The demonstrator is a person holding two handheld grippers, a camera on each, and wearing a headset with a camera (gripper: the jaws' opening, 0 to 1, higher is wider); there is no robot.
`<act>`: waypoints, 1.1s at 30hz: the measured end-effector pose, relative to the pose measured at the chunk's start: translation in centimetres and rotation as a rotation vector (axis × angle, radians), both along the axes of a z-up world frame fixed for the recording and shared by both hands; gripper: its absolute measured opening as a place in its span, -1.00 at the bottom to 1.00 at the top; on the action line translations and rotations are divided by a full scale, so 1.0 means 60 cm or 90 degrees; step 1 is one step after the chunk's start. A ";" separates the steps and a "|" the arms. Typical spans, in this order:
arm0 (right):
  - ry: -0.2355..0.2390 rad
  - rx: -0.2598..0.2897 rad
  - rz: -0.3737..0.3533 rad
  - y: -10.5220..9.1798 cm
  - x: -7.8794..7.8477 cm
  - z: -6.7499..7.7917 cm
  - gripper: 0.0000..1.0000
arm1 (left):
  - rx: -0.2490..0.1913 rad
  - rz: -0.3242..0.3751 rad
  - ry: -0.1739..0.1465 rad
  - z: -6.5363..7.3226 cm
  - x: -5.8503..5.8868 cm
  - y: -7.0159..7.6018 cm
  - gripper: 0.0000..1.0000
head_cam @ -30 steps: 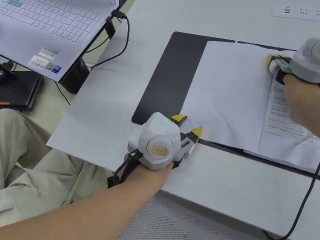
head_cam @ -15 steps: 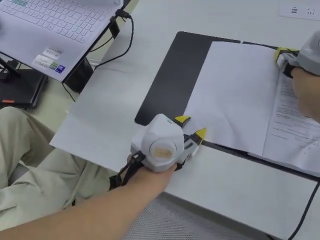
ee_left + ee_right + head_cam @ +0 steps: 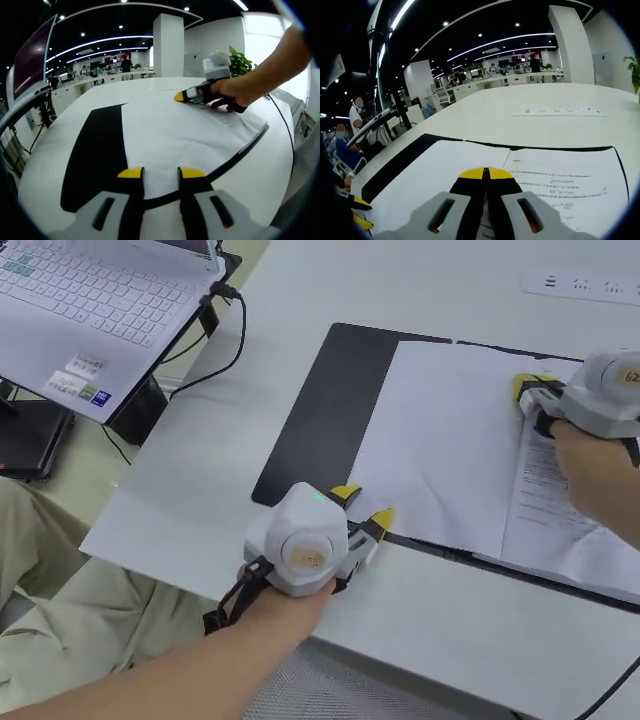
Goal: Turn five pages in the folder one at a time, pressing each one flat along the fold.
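Observation:
The folder lies open on the white table, its black cover [image 3: 320, 410] to the left. A blank turned page [image 3: 440, 440] lies flat beside a printed page [image 3: 550, 510]. My left gripper [image 3: 365, 508] stands open at the blank page's near corner, its yellow tips [image 3: 161, 173] a little apart over the folder's front edge. My right gripper [image 3: 530, 390] is shut, its tips [image 3: 484, 174] pressed together on the fold between the blank page [image 3: 435, 165] and the printed page [image 3: 565, 175]. The right gripper [image 3: 187, 95] also appears at the far side in the left gripper view.
A white laptop [image 3: 90, 310] on a stand sits at the far left, and its black cable [image 3: 235, 330] runs near the folder's cover. A power strip [image 3: 580, 285] lies at the far right. The table's front edge runs just below the left gripper.
The head camera has shifted. My right gripper has slid a short way along the fold toward me, still shut. The left gripper stays at the page's near corner.

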State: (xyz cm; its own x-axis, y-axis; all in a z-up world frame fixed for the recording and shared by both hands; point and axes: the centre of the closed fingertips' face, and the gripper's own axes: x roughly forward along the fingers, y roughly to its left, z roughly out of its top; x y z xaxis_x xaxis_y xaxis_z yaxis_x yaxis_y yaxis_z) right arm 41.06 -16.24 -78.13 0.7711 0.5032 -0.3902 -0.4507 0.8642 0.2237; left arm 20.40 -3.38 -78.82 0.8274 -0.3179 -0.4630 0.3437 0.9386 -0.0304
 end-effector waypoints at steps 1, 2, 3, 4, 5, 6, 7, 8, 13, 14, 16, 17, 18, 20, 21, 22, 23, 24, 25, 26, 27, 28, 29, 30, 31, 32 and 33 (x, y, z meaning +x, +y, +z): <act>0.000 0.001 0.001 0.000 -0.005 0.000 -1.00 | 0.000 0.000 0.000 0.000 0.000 0.000 -0.50; 0.000 0.001 0.003 0.000 -0.008 0.000 -1.00 | 0.000 0.000 0.000 0.000 0.000 0.000 -0.50; 0.001 0.001 0.005 -0.001 -0.012 0.000 -1.00 | 0.000 0.000 0.001 0.000 0.000 0.000 -0.50; 0.001 0.003 0.004 0.000 -0.021 0.003 -1.00 | 0.001 0.000 0.001 0.001 0.000 0.000 -0.50; 0.003 0.003 0.006 0.001 -0.030 0.006 -1.00 | 0.001 -0.001 0.001 0.001 -0.001 0.000 -0.50; 0.003 0.003 0.006 0.002 -0.035 0.007 -1.00 | 0.001 -0.001 0.001 0.001 -0.001 0.000 -0.50; 0.003 0.004 0.007 0.002 -0.042 0.008 -1.00 | 0.001 -0.001 0.001 0.000 0.000 0.001 -0.50; 0.005 0.007 0.006 0.003 -0.048 0.011 -1.00 | 0.002 -0.001 0.001 0.000 0.000 0.001 -0.50; 0.010 0.015 -0.001 0.000 -0.074 0.020 -1.00 | 0.002 -0.001 0.002 -0.001 0.000 0.003 -0.50; 0.011 0.019 -0.003 -0.001 -0.080 0.023 -1.00 | 0.002 -0.002 0.002 -0.002 0.001 0.003 -0.50; 0.013 0.025 -0.010 -0.005 -0.089 0.025 -1.00 | 0.003 -0.003 0.002 -0.003 0.001 0.004 -0.50; 0.015 0.026 -0.012 -0.006 -0.093 0.025 -1.00 | 0.003 -0.003 0.002 -0.002 0.001 0.004 -0.50; 0.017 0.027 -0.010 -0.006 -0.097 0.025 -1.00 | 0.003 -0.003 0.002 -0.002 0.001 0.004 -0.50; 0.019 0.028 -0.005 -0.004 -0.108 0.026 -1.00 | 0.004 -0.004 0.001 -0.003 0.002 0.005 -0.50; 0.023 0.033 -0.003 -0.002 -0.114 0.027 -1.00 | 0.003 -0.003 0.001 -0.003 0.002 0.005 -0.50; 0.023 0.035 -0.001 -0.001 -0.117 0.026 -1.00 | 0.004 -0.003 0.001 -0.004 0.003 0.005 -0.50; 0.023 0.036 -0.001 -0.001 -0.121 0.026 -1.00 | 0.004 -0.004 0.001 -0.005 0.003 0.005 -0.50; 0.023 0.036 0.000 0.000 -0.124 0.027 -1.00 | 0.004 -0.004 0.001 -0.005 0.004 0.006 -0.50; 0.024 0.038 0.000 0.000 -0.128 0.027 -1.00 | 0.004 -0.004 0.001 -0.006 0.004 0.006 -0.50; 0.024 0.038 0.000 0.000 -0.130 0.026 -1.00 | 0.004 -0.004 0.002 -0.006 0.004 0.006 -0.50; 0.024 0.038 0.000 0.000 -0.134 0.027 -1.00 | 0.004 -0.004 0.002 -0.006 0.004 0.006 -0.50; 0.024 0.038 0.000 0.000 -0.137 0.027 -1.00 | 0.004 -0.004 0.002 -0.006 0.004 0.006 -0.50; 0.023 0.039 0.000 -0.001 -0.142 0.027 -1.00 | 0.004 -0.004 0.001 -0.006 0.004 0.006 -0.50; 0.024 0.040 -0.001 -0.002 -0.144 0.027 -1.00 | 0.004 -0.004 0.002 -0.006 0.004 0.006 -0.50; 0.024 0.041 -0.002 -0.002 -0.147 0.027 -1.00 | 0.004 -0.004 0.002 -0.007 0.005 0.006 -0.50; 0.025 0.044 -0.004 -0.004 -0.150 0.027 -1.00 | 0.004 -0.004 0.002 -0.007 0.005 0.006 -0.50; 0.027 0.045 -0.005 -0.004 -0.153 0.027 -1.00 | 0.004 -0.004 0.003 -0.007 0.005 0.006 -0.50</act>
